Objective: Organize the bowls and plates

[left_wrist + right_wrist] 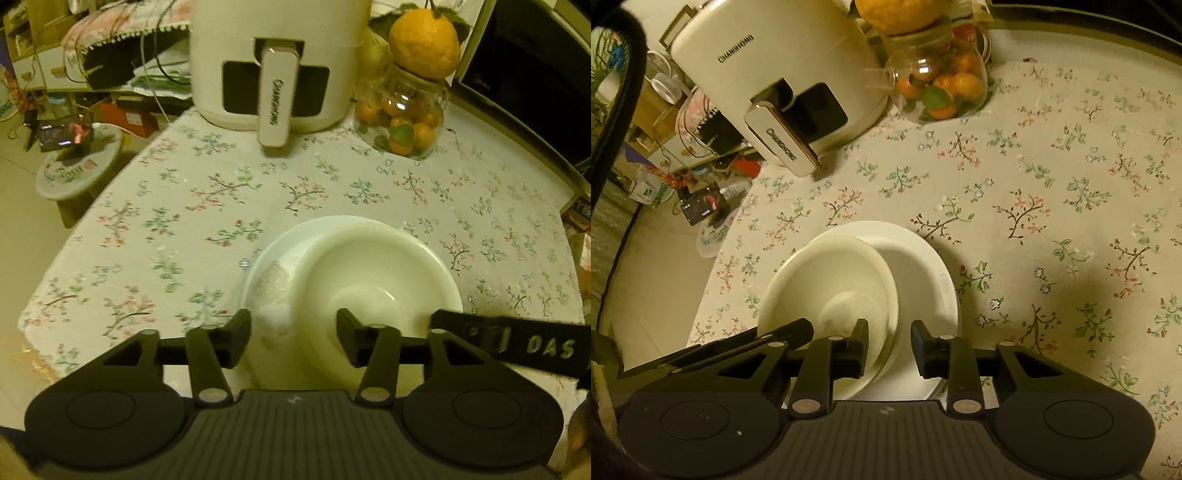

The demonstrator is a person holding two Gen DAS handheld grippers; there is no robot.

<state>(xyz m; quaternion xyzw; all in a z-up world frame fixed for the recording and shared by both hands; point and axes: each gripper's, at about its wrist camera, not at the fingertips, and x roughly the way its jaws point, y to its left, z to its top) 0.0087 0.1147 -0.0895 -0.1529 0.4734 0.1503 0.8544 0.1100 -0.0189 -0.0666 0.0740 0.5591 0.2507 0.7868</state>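
Two dishes stacked: bowl [831, 288] sits off-centre on plate [923, 266] on desk [184, 206]. Left gripper [293, 339] and right gripper [889, 349] parted, holding nothing. Risk: bowl sliding if nudged.

1 bowl [369, 280], 1 plate [273, 258], 1 air fryer [273, 66], 1 jar [402, 114].
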